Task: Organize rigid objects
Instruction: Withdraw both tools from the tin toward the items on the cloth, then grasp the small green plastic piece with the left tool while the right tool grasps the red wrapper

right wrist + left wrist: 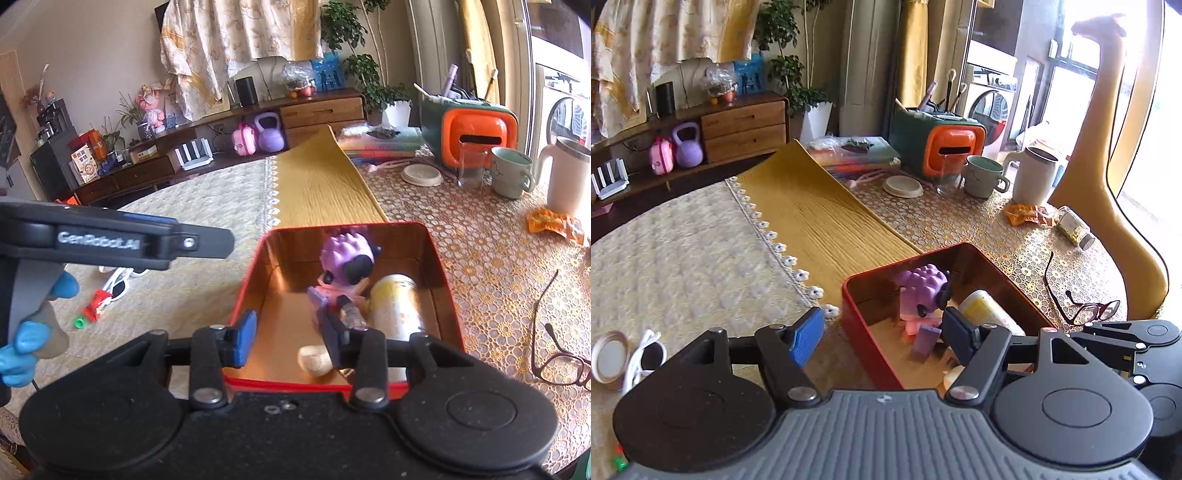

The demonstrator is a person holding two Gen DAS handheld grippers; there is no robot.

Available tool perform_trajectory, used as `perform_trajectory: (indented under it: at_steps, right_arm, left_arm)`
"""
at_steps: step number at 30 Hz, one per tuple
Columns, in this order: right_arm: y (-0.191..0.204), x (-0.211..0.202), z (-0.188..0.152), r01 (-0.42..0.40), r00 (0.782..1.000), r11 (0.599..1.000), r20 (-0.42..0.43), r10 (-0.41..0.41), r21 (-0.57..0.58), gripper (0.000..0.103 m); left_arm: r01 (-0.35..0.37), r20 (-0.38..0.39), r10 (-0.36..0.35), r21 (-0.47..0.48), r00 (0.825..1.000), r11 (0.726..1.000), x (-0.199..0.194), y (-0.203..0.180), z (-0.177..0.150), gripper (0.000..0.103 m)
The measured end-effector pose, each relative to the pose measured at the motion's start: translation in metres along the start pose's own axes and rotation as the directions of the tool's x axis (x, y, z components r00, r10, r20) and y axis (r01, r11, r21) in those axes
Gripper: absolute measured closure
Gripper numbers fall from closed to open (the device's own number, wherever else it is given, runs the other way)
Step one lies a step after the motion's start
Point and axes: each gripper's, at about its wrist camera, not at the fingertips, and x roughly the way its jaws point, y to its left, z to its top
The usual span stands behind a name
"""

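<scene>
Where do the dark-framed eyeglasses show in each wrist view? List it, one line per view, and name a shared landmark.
Left wrist view: eyeglasses lie on the patterned tablecloth at lower right, right of the red tin.
Right wrist view: eyeglasses at the far right edge, again right of the red tin.
Shared landmark: the orange-fronted green box.

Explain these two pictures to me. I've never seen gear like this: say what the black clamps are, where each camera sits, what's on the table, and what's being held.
Each picture comes from a camera on a hand-held two-finger clamp, looking along its fingers.

One view shows the left gripper, open and empty, above the near corner of a red tin box. The other shows the right gripper, open over the box with nothing pinched; a blue-gloved hand carries the left tool at its left edge.

In the box: a purple-haired doll, a yellow-white can and a pale round piece.

On the table: red-framed glasses, white sunglasses, mugs and an orange wrapper.
</scene>
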Motion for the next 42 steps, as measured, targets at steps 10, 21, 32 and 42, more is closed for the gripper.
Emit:
perform_trajectory:
  at_steps: [10,21,32,42]
  right_arm:
    - [0.04,-0.003,0.003,-0.041,0.999,0.998,0.013,0.041,-0.042,0.05]
    - [0.087,0.006,0.004,-0.095,0.995,0.991,0.002,0.096,-0.095,0.034]
    - [0.127,0.022,0.0,-0.154,0.988,0.976,-0.028,0.152,-0.153,0.014]
    - [0.156,0.038,0.001,-0.193,0.981,0.955,-0.04,0.189,-0.223,0.0]
  left_arm:
    - [-0.035,0.023,0.035,-0.04,0.999,0.999,-0.046,0.04,-0.025,0.029]
    - [-0.117,0.021,0.12,-0.111,0.993,0.987,-0.088,0.098,-0.057,0.029]
    - [-0.184,0.017,0.189,-0.172,0.982,0.968,-0.119,0.144,-0.091,0.022]
    - [-0.245,-0.025,0.247,-0.238,0.969,0.94,-0.121,0.179,-0.126,0.022]
